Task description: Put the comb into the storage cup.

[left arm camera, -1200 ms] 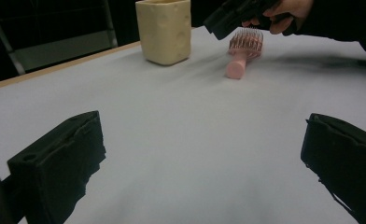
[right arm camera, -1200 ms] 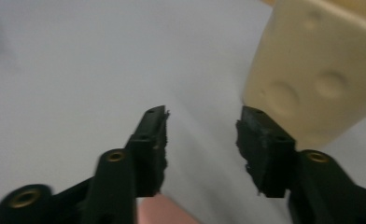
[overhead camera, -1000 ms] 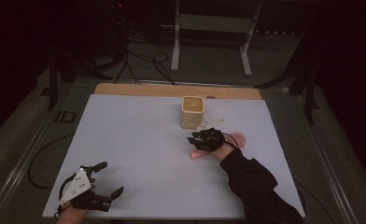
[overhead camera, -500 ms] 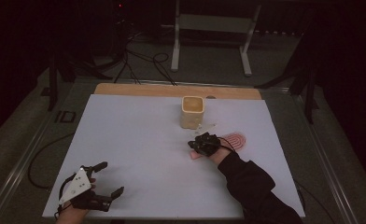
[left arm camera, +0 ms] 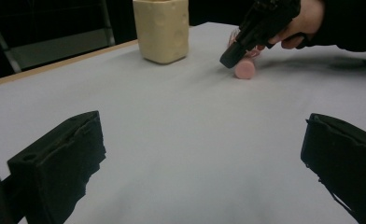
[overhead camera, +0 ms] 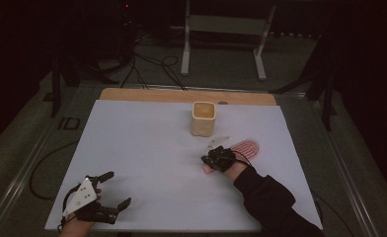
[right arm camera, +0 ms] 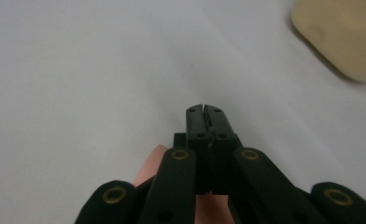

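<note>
A pink utensil lies on the white table right of centre, with an oval ribbed head (overhead camera: 247, 147) and a round pink handle (left arm camera: 244, 70). My right gripper (overhead camera: 207, 159) is shut, its tips pressed together right over the handle's end (right arm camera: 149, 168); I see nothing between the jaws. A cream square cup (overhead camera: 203, 118) stands upright just beyond it, also in the left gripper view (left arm camera: 161, 30). My left gripper (overhead camera: 118, 187) rests open near the front left edge, jaws wide apart (left arm camera: 204, 154) and holding nothing.
The white sheet (overhead camera: 142, 143) covers the table, with a wooden strip (overhead camera: 147, 95) along its far edge. A small pale flat piece (overhead camera: 218, 141) lies between the cup and the pink head. Cables and a metal stand (overhead camera: 221, 29) sit on the dark floor beyond.
My right gripper has drawn back a little from the cup toward the person, staying over the pink handle. The left gripper has not moved.
</note>
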A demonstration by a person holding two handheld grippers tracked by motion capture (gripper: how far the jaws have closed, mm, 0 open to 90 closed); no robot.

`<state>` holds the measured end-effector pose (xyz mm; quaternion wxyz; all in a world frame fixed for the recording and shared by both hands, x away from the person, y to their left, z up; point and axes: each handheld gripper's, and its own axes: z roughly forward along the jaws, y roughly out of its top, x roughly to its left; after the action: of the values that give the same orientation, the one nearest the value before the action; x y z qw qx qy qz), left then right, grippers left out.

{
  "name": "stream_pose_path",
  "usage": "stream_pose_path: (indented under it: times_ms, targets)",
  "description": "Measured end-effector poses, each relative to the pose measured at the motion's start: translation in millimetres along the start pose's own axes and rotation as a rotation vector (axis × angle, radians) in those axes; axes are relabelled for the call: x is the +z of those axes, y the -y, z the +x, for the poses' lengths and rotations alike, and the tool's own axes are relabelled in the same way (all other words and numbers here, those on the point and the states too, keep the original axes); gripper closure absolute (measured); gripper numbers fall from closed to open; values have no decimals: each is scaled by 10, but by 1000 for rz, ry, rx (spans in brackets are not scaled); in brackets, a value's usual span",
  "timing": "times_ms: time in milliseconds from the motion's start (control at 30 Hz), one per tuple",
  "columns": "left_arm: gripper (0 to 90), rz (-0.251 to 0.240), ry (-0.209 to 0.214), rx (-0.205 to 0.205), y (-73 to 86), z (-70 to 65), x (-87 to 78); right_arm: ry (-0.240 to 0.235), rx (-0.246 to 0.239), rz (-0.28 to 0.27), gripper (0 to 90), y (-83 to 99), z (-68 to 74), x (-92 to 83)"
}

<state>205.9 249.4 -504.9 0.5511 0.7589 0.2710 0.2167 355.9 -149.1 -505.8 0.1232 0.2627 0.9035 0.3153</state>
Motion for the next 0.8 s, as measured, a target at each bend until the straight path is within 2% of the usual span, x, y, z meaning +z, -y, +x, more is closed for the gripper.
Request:
stream_pose_path:
  times_ms: [100, 367, 633, 800]
  targets:
    - [0, 0, -3, 0, 0, 0, -6, -5, 8, 4, 900, 48, 38, -45]
    - [0, 0, 0, -3, 0, 2, 2, -10, -7, 13, 900, 192, 129, -186]
    - [0, 2, -2, -5, 3, 0, 1, -28, 19, 19, 900, 358, 183, -335]
    - [0, 3, 0, -8, 4, 2, 4, -35, 13, 35, 900, 464, 212, -441]
